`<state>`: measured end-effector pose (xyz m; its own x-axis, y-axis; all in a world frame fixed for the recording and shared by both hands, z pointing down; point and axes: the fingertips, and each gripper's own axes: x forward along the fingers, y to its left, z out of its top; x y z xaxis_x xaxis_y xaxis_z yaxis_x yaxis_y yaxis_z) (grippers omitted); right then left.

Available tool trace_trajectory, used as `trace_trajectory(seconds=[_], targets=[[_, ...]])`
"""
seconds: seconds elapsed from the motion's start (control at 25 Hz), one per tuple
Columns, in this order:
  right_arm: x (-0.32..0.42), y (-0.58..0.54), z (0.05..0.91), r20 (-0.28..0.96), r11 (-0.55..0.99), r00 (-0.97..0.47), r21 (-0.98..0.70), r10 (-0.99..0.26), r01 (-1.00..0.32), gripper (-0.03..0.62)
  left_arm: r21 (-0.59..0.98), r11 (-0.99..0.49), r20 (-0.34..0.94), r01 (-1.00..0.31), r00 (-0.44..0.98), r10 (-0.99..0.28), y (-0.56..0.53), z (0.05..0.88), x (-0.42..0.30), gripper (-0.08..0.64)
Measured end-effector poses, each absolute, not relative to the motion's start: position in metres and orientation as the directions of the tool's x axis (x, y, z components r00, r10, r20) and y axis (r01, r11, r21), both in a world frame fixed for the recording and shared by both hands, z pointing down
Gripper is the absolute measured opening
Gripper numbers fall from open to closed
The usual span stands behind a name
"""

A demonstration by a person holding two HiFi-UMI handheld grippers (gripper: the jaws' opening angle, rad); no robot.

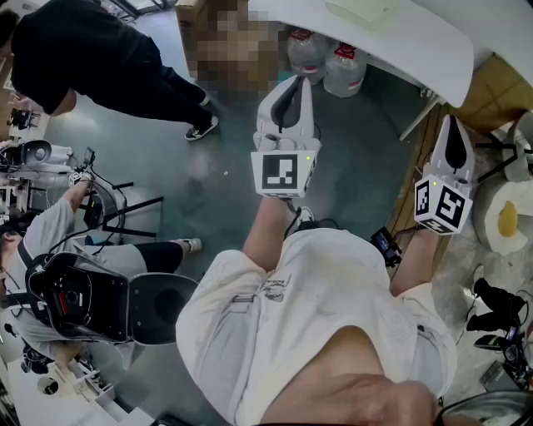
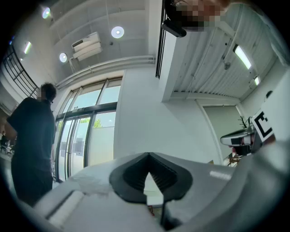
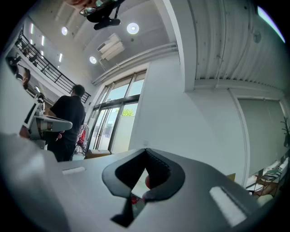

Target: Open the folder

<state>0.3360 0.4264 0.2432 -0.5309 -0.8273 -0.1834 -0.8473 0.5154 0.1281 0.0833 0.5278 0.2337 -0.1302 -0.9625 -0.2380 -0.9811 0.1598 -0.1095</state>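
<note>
**Item: folder (task object).** Not identified with certainty in any view. Possible candidate: pale green flat item (image 1: 362, 12) lying on the long white counter (image 1: 416, 42), ahead of the left tool's tips and a little to their right, well apart from both tools. Too small and cropped to confirm as a folder; spine and opening edge not readable.

**Left tool (image 1: 294, 81).** White two-jaw body with black pads and a marker cube at the rear, held up in the air and pointing slightly upward. Pads together at the tips, nothing between them.

**Right tool (image 1: 454, 123).** Same make, same raised and slightly upward attitude, off to the right of the left tool and near the counter's edge. Pads meeting at the tips, nothing clamped.

**Handling, judged.** Likely light, thin and flexible, with a smooth cover prone to sliding on the counter. No fragility expected beyond creasing. Best hold: the free edge of the top cover, opposite the spine, pinched near a corner where the cover lifts most easily. Second tool pressed flat on the back cover or near the spine to stop the whole thing skating away. Shallow pinch advised, to avoid catching the inner sheets as well.

**Task status, judged.** Not begun; approach to the counter and opening of the pads both outstanding.

**Surroundings.** Clear plastic water bottles (image 1: 343, 71) on the grey floor (image 1: 358, 166) under the counter, just ahead of the left tool. Person in dark clothes (image 1: 83, 58) far to the left tool's left.
</note>
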Motion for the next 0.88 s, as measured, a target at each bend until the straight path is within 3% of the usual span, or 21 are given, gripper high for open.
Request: trace_trajectory(seconds=[0.48, 0.88], targets=[[0.248, 0.386, 0.243, -0.139, 0.531, -0.547, 0.134, -0.826, -0.836, 0.002, -0.107, 0.145, -0.196, -0.984, -0.122, -0.973, 0.485, 0.245, 0.002, 0.005], [0.228, 0.436, 0.247, -0.17, 0.563, -0.573, 0.106, -0.802, -0.819, 0.002, -0.075, 0.163, -0.24, -0.984, -0.141, -0.96, 0.541, 0.242, 0.0, 0.005]])
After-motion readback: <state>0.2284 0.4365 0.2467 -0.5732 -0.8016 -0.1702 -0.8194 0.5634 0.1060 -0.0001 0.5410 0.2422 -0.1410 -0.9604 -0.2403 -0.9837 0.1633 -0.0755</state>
